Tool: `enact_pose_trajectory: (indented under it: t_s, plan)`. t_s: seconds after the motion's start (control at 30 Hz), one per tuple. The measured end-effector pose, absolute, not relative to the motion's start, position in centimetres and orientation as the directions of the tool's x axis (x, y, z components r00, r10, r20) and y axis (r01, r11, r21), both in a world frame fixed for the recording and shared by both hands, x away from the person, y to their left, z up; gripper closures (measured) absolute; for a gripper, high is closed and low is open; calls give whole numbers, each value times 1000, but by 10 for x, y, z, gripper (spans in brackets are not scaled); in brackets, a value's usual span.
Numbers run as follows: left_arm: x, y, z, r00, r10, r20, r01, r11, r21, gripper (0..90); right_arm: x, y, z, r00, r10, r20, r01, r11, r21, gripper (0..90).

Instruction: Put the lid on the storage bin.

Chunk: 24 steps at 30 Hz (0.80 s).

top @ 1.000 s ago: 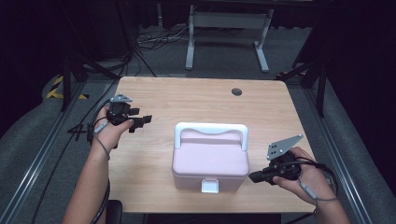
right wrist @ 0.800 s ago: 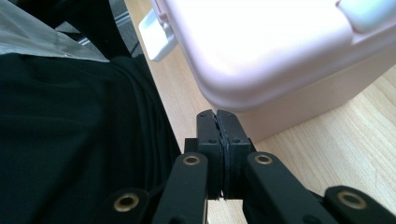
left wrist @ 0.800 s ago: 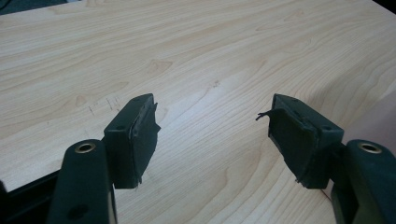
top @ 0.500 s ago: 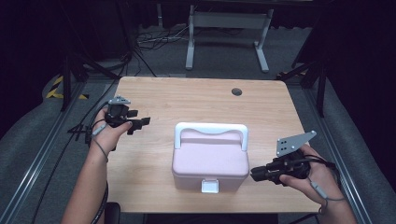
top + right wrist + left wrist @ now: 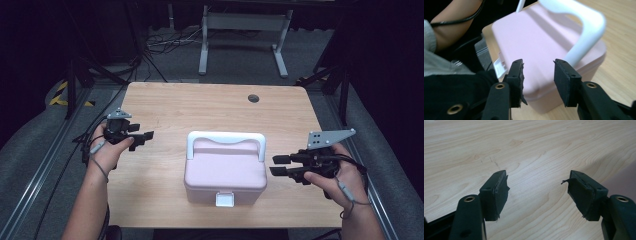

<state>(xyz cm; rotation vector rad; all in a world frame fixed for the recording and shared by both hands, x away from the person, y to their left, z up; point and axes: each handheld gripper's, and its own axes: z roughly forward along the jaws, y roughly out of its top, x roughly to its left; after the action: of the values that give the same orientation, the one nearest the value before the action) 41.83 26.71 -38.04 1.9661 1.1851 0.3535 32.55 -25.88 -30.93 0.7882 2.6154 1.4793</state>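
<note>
Lab, dark curtains (image 5: 45, 30), floor cables (image 5: 165, 42)

A: What's the room like?
B: Dim. Light wood table (image 5: 210, 107) w/ a round hole (image 5: 253, 98), grey carpet floor (image 5: 35, 145), white metal stand (image 5: 243, 22) behind, cables (image 5: 162, 42) nearby.

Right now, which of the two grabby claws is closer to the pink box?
The right gripper. Its tips sit just beside the pink box, aimed at its side, with nothing between them. The left gripper hovers farther off over bare table.
</note>
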Motion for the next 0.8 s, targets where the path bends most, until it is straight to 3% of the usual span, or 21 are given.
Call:
enact_pose_trajectory:
  t_s: [0.23, 0.37, 0.7, 0.8]
  plan:
    - [409, 271, -383, 508, 847, -154, 625, -240, 743, 330, 347, -270, -312, -828, 535, 167, 386, 328, 862, 449]
    - [406, 273, -383, 506, 849, -153, 629, -242, 739, 329, 362, -284, -319, -772, 613, 166, 404, 272, 873, 432]
    - [409, 272, -386, 508, 848, -151, 632, -248, 734, 325, 385, -309, -339, -688, 710, 153, 446, 247, 860, 364]
    - [410, 271, -386, 504, 850, -155, 634, -242, 734, 324, 393, -320, -348, -630, 765, 133, 479, 248, 842, 295]
